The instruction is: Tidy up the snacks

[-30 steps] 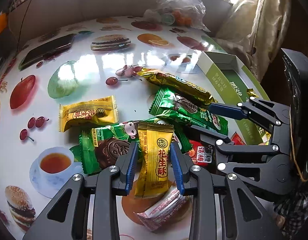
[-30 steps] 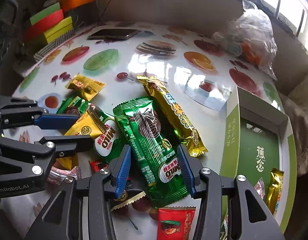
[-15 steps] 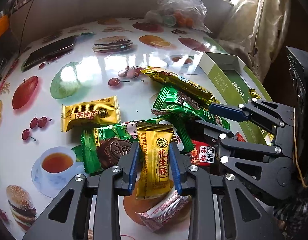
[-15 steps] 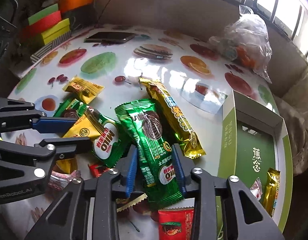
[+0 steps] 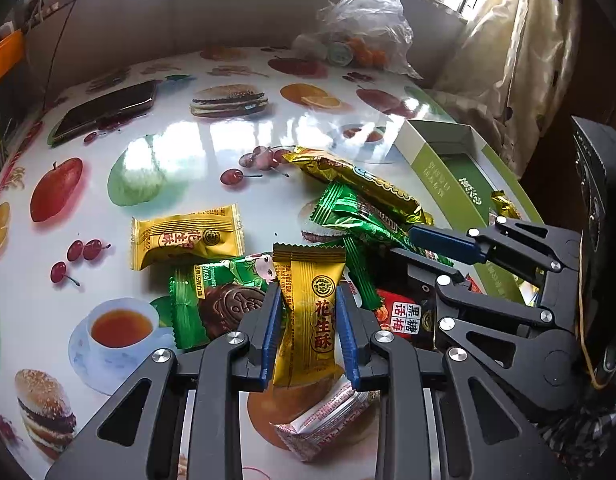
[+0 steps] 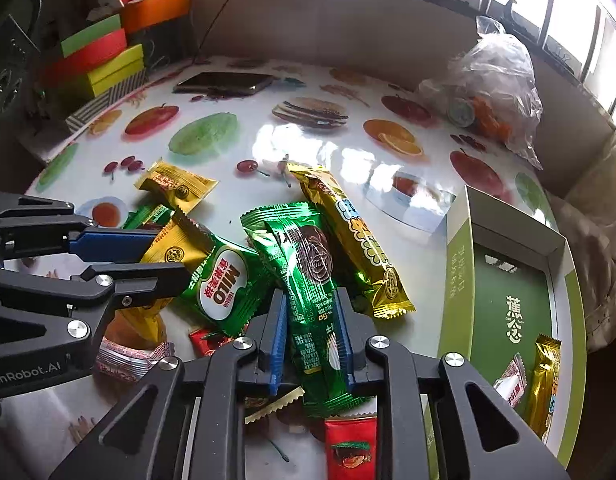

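A pile of wrapped snacks lies on the fruit-print table. My left gripper [image 5: 308, 332] is shut on a yellow peanut candy packet [image 5: 310, 312] at the near edge of the pile. My right gripper [image 6: 312, 340] is shut on a long green Milo bar [image 6: 308, 280]. The right gripper also shows in the left wrist view [image 5: 428, 248], and the left one in the right wrist view [image 6: 147, 252]. A green open box [image 6: 512, 308] stands at the right with a few snacks [image 6: 542, 384] in its near end.
A gold bar [image 6: 356, 236], a green Milo packet [image 6: 223, 288], another yellow candy [image 5: 185, 240], a green cookie packet [image 5: 215, 300] and red packets [image 6: 350, 448] lie in the pile. A phone [image 5: 103, 110] and a plastic bag [image 5: 364, 28] sit at the back.
Both grippers have closed: the left on the yellow candy packet, the right on the green bar. Both packets look slightly raised and nearer the cameras.
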The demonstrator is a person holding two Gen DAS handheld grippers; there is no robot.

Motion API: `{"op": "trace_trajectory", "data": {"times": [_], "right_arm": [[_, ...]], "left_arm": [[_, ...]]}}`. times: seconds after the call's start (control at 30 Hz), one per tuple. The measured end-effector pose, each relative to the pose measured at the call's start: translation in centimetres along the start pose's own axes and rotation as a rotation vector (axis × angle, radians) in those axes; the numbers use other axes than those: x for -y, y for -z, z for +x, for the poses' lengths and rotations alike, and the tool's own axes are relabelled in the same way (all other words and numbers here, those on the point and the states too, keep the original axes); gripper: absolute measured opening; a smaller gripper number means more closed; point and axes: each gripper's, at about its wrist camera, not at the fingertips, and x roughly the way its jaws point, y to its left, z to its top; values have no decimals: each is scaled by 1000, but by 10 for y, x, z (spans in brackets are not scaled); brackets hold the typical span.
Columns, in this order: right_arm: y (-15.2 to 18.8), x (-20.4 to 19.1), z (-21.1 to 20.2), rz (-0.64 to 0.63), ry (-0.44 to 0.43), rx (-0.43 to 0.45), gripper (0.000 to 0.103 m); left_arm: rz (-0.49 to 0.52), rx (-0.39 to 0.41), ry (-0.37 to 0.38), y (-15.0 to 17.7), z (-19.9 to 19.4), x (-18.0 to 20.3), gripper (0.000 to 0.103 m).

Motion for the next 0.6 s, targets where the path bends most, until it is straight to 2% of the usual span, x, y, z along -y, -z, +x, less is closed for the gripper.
{"op": "trace_trajectory", "data": {"times": [0.23,0.33,0.6], "right_arm": [[2,-2,-6,8,-2,13,18],[1,-3,-11,2,1,31,9],[2,-4,-18,8,9,45,6]], "left_arm": [[0,2,0,0,-1,2,28],[2,7,-3,0,-3,3,28],[11,19,-11,0,-11,7,28]]}}
